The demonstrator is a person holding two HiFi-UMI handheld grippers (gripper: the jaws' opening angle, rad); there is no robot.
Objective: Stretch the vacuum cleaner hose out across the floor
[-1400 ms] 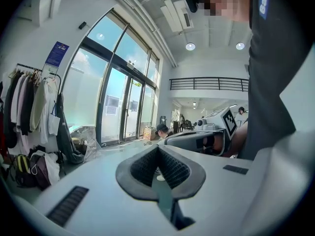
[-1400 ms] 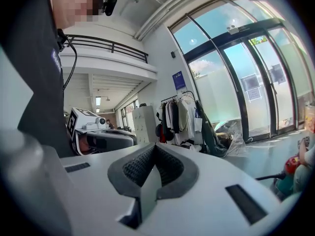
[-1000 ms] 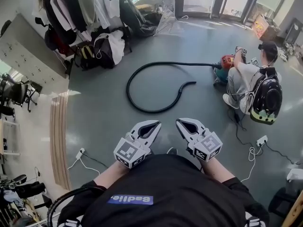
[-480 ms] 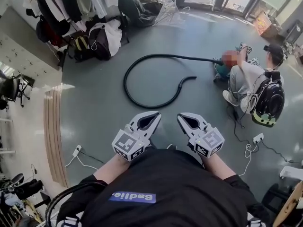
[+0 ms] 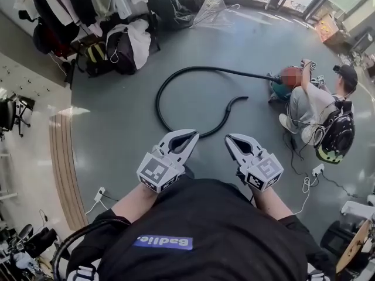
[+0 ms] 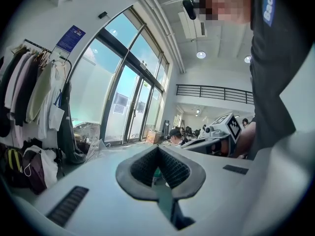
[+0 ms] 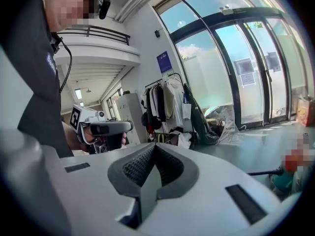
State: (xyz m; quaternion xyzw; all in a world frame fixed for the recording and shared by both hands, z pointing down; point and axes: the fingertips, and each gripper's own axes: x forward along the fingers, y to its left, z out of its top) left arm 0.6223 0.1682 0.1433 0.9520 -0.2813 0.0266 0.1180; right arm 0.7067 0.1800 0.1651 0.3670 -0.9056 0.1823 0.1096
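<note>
now left gripper (image 5: 188, 138) and right gripper (image 5: 232, 140) ride side by side, jaws together, nothing held, hose (image 5: 157, 103) looped on the floor (image 5: 117, 145) farther out.

The vacuum cleaner hose (image 5: 158, 105) is looking like matt black plastic, and the floor (image 5: 117, 136) under it is showing a smooth grey finish with a soft sheen. The left tongs (image 5: 188, 138) and right tongs (image 5: 233, 139) are showing smooth pale grey plastic shells, with their pads (image 6: 142, 167) looking dark, ribbed and matt.
</note>
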